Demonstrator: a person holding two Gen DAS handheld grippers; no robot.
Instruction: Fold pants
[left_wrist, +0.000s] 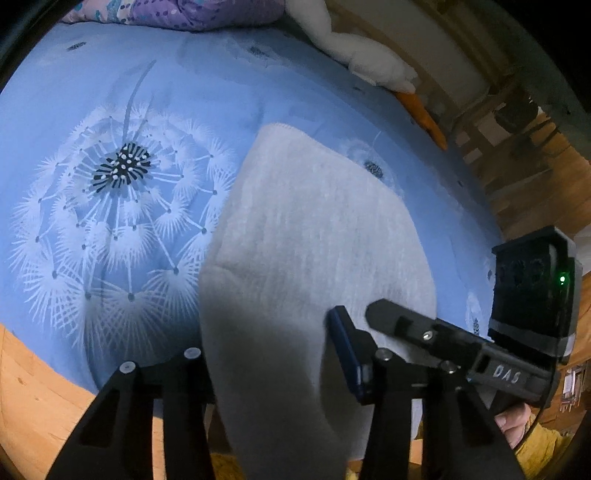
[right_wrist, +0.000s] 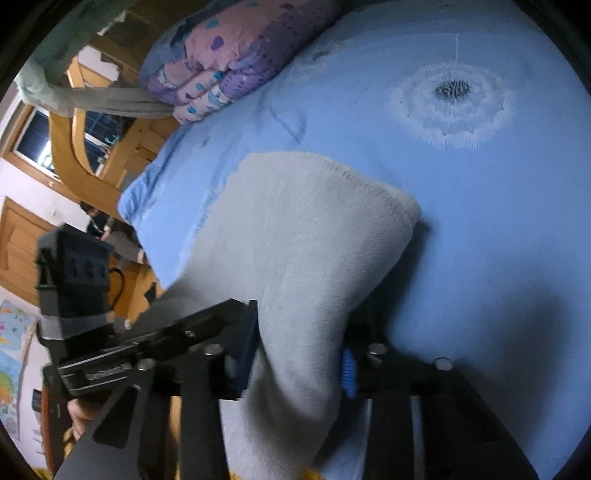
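Grey pants (left_wrist: 314, 240) pinched by both left gripper (left_wrist: 266, 362) and right gripper (right_wrist: 299, 354), lifted over blue bedspread (left_wrist: 110, 110), purple quilt (right_wrist: 229, 62) beyond

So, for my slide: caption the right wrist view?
Right gripper clamps grey fleece pants above a blue dandelion-print bedspread.

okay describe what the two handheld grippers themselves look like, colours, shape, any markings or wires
Both grippers, left and right, are matte black frames with angular triangular cut-out struts, silver screws and blue finger pads. Each carries a boxy black camera module; the right one's shows a green light and a thin black cable. White lettering marks each body, too blurred to read reliably. A yellow sleeve shows at the person's hand.
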